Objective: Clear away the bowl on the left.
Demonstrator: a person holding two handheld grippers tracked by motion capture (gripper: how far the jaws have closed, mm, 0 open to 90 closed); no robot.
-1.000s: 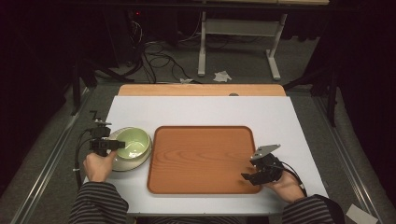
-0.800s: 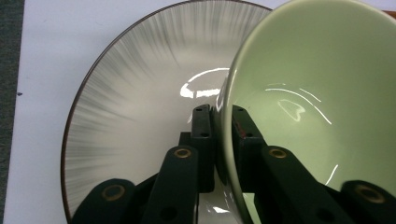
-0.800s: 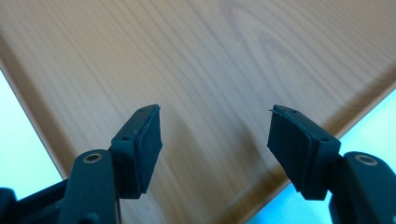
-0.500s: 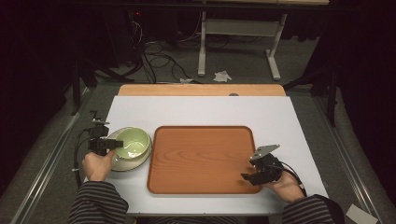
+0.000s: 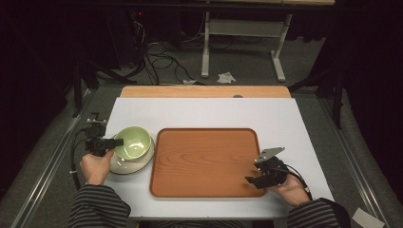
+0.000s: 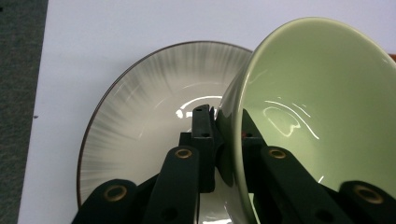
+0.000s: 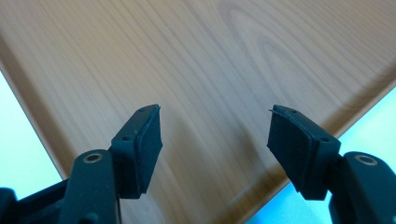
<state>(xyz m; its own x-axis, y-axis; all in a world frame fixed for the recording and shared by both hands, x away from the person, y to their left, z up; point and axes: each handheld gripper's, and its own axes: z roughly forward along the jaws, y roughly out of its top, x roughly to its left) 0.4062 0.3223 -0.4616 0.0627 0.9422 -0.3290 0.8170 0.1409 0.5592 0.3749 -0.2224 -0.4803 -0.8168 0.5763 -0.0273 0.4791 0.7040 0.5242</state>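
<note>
A pale green bowl [image 5: 134, 141] rests tilted over a white plate [image 5: 138, 162] with a dark rim, at the left of the white table. My left gripper [image 5: 117, 141] is shut on the bowl's near-left rim. In the left gripper view one jaw is outside the bowl [image 6: 322, 102] and the other inside, with my left gripper [image 6: 224, 119] pinching the wall above the plate [image 6: 140, 126]. My right gripper [image 5: 250, 180] hovers open over the near right corner of the wooden tray [image 5: 204, 156]. In its own view my right gripper [image 7: 215, 135] holds nothing above the tray [image 7: 210, 51].
The tray lies mid-table with a raised lip. A wooden strip [image 5: 204, 91] runs along the table's far edge. Beyond the table, cables [image 5: 157, 52], a crumpled paper [image 5: 225, 77] and a stand's legs [image 5: 278, 66] are on the floor.
The left gripper has closed on the bowl's rim, and the bowl now sits tipped and slightly higher over the plate. The right hand has not moved.
</note>
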